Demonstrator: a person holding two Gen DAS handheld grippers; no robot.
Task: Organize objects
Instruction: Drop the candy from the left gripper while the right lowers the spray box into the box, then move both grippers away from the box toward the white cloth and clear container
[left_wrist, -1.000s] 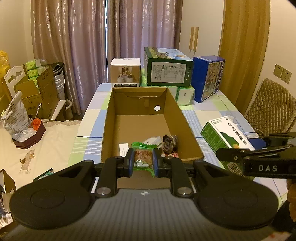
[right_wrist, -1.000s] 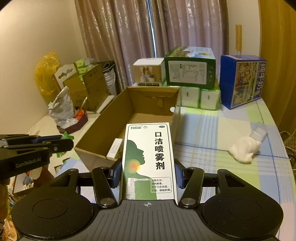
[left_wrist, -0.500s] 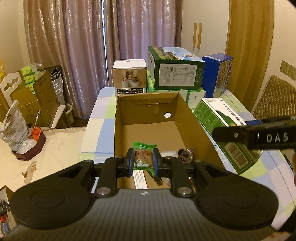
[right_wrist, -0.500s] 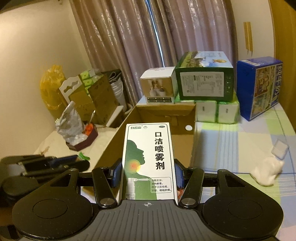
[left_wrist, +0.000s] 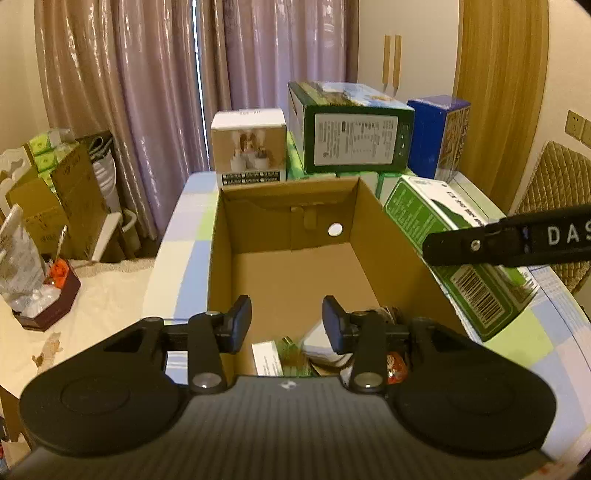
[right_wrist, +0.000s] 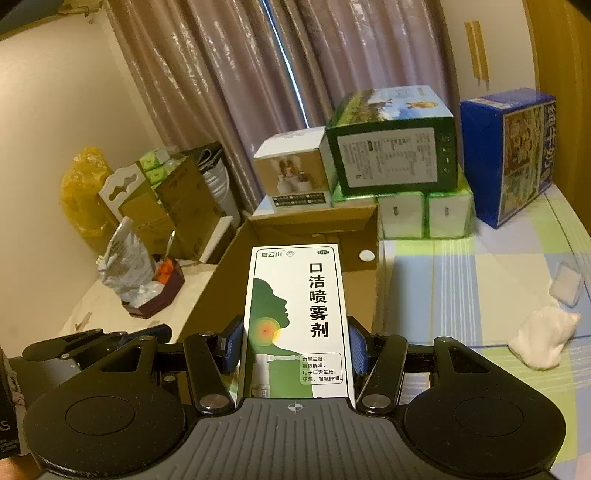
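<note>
The left claw (left_wrist: 287, 325) hangs spread and empty over the carton (left_wrist: 295, 266), snacks (left_wrist: 291, 354) just beneath. The right claw (right_wrist: 295, 345) pinches the spray box (right_wrist: 295, 317) flat, ahead lies the carton, likely its destination.

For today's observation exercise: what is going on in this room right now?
A person with two handheld grippers is packing items into a cardboard box on the table. The left gripper is open and empty over the box's near end, where small packets lie. The right gripper is shut on a green-and-white spray carton, held over the box's right wall.
</note>
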